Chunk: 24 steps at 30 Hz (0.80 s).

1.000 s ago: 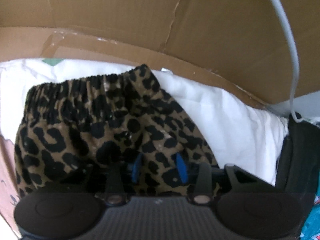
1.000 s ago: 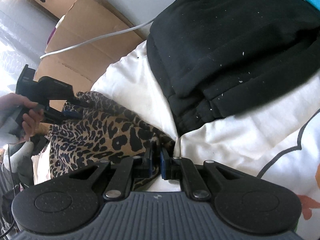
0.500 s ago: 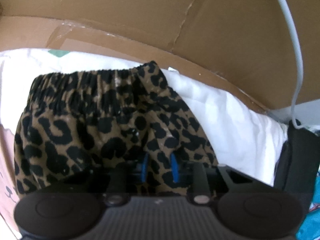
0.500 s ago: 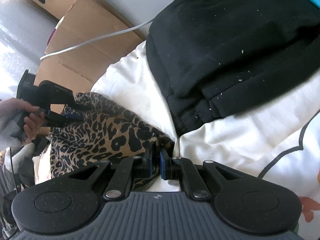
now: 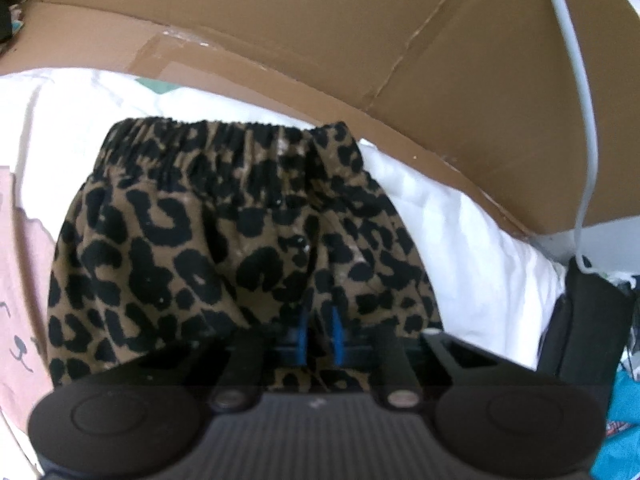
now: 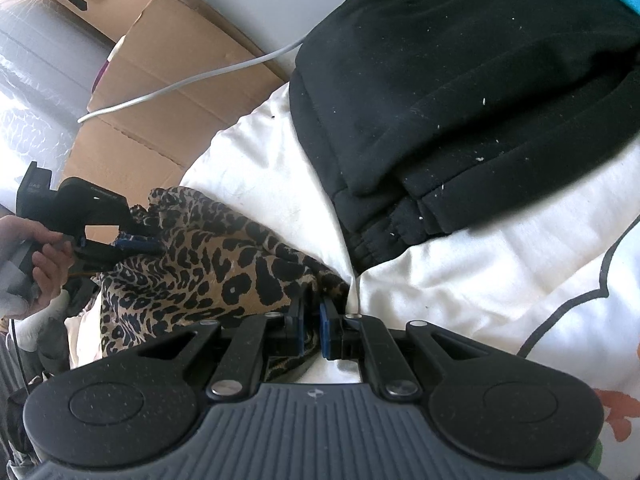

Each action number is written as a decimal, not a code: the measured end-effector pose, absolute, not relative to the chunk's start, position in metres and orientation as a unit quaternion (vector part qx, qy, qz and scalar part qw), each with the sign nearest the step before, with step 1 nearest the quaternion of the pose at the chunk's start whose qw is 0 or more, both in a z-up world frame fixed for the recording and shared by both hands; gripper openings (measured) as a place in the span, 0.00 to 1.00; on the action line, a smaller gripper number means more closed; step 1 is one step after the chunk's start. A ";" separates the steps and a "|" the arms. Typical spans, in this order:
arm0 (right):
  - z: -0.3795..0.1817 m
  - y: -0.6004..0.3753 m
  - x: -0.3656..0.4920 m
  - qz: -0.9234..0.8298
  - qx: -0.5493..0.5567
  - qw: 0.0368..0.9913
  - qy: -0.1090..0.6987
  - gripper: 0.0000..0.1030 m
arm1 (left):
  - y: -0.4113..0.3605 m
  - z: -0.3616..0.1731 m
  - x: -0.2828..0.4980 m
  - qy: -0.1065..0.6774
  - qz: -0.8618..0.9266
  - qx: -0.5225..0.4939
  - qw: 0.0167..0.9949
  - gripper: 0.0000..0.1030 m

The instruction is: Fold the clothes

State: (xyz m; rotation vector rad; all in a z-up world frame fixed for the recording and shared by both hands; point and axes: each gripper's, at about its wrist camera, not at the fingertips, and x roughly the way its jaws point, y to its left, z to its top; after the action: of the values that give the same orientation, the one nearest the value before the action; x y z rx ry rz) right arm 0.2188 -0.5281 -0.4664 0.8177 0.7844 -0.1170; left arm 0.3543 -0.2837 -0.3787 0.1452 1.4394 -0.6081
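The left gripper (image 5: 319, 330) has narrowed its jaws onto the leopard shorts (image 5: 224, 240) lying beside the black garment (image 6: 460, 92); the right gripper (image 6: 311, 326) already pinches their hem, so lifting can begin.

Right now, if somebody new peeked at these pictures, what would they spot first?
Probably the brown-and-black leopard-print shorts, spread on the white bedsheet with their gathered waistband toward the brown cardboard box. The left gripper and the right gripper each pinch an edge of them, jaws nearly together. Beside them lies a big black fleece garment, dotted with white lint.
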 end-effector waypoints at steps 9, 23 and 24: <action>-0.465 -0.529 0.220 -0.057 0.389 0.842 0.370 0.13 | -0.269 -0.367 0.356 0.643 -0.293 0.037 0.706 0.00; -0.462 -0.529 0.218 -0.058 0.386 0.846 0.364 0.08 | -0.326 -0.328 0.346 0.614 -0.341 0.038 0.711 0.00; -0.462 -0.529 0.217 -0.058 0.386 0.846 0.363 0.06 | -0.331 -0.325 0.349 0.613 -0.343 0.039 0.711 0.00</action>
State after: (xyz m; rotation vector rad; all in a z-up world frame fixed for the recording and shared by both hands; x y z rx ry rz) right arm 0.2171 -0.5295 -0.4616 0.8132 0.7667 -0.1222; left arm 0.3489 -0.3309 -0.3248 0.0870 1.3594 -0.7605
